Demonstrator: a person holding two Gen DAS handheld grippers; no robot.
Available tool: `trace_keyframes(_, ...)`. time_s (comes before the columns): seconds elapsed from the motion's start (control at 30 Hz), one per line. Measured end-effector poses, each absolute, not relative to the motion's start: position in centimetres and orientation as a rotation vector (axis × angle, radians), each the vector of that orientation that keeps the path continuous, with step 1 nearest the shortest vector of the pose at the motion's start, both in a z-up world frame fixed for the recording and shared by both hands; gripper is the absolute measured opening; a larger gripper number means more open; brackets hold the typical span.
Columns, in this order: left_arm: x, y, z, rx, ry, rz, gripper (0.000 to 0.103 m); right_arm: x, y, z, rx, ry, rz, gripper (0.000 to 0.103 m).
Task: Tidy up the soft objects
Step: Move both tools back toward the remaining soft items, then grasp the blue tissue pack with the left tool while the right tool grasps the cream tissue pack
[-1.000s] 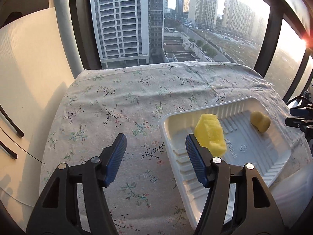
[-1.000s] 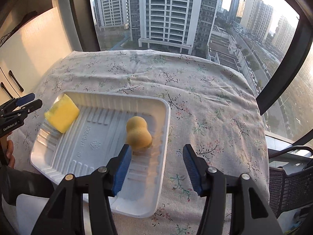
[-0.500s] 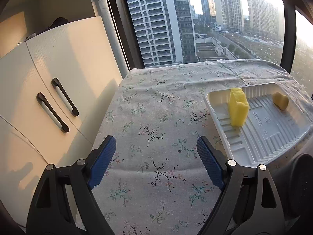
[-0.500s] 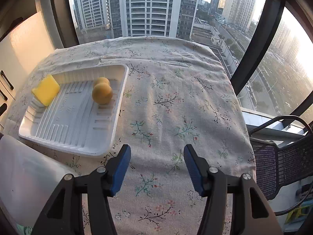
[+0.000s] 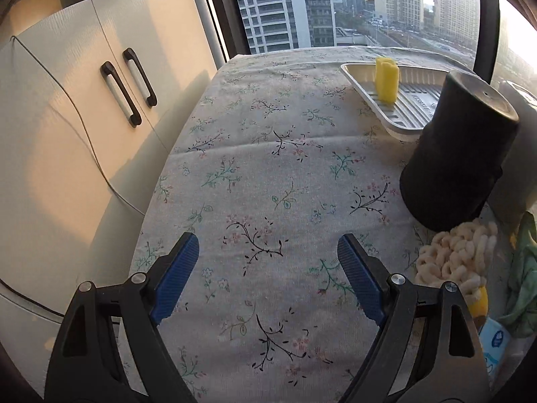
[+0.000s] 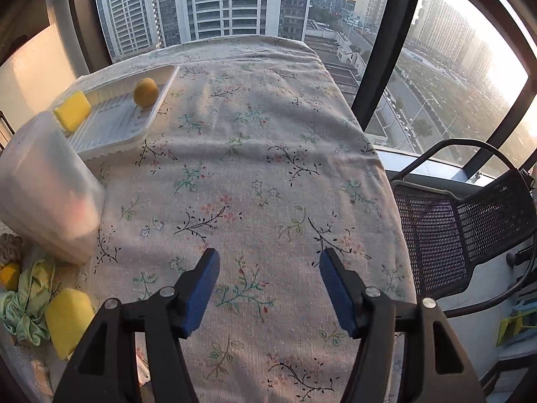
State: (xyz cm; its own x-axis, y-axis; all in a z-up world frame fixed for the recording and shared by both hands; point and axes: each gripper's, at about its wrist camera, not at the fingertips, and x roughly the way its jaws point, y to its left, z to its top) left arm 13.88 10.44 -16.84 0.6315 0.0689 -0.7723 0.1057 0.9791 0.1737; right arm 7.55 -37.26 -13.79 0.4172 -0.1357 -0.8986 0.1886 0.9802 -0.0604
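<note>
A white ribbed tray (image 5: 406, 100) (image 6: 117, 127) lies on the floral cloth and holds a yellow sponge (image 5: 387, 80) (image 6: 72, 110) and a round orange sponge (image 6: 146, 91). My left gripper (image 5: 268, 252) stands open over bare cloth, nothing between its fingers. At its right lie a cream knitted scrubber (image 5: 453, 258) and a green cloth (image 5: 523, 288). My right gripper (image 6: 266, 267) hovers over bare cloth, its jaws opening and empty. At its lower left lie another yellow sponge (image 6: 68, 319) and the green cloth (image 6: 27, 302).
A black upturned cup (image 5: 453, 154) stands between my left gripper and the tray. A frosted plastic container (image 6: 47, 188) stands near the tray. White cabinet doors (image 5: 100, 117) flank the table's left edge. A black mesh chair (image 6: 463, 221) stands off its right edge.
Both grippers pulled back from the tray toward the near end of the table. The left jaws widened after releasing the yellow sponge. The right jaws widened a little.
</note>
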Motion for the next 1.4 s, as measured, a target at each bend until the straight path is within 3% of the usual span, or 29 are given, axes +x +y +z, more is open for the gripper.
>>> trace_keyframes(0.5,2.6,7.9,-16.2,0.209,0.92,-0.221,0.085,-3.0,-32.3,-14.1,0.035,1.125,-0.176,0.066)
trace_keyframes(0.7,-0.2,4.4,-15.8,0.26,0.909,-0.353,0.085,-4.7,-28.6,-13.8,0.082,1.124,-0.055,0.072)
trace_keyframes(0.93,0.3,1.3,-16.8,0.291,0.906,-0.416,0.085,-4.4,-25.3,-12.9,0.053,1.067,0.002,0.08)
trace_keyframes(1.4,3.0,-0.7,-19.4,0.275,1.01,-0.488,0.085,-0.9,-24.8,-14.7,0.103,1.083,0.019,0.08)
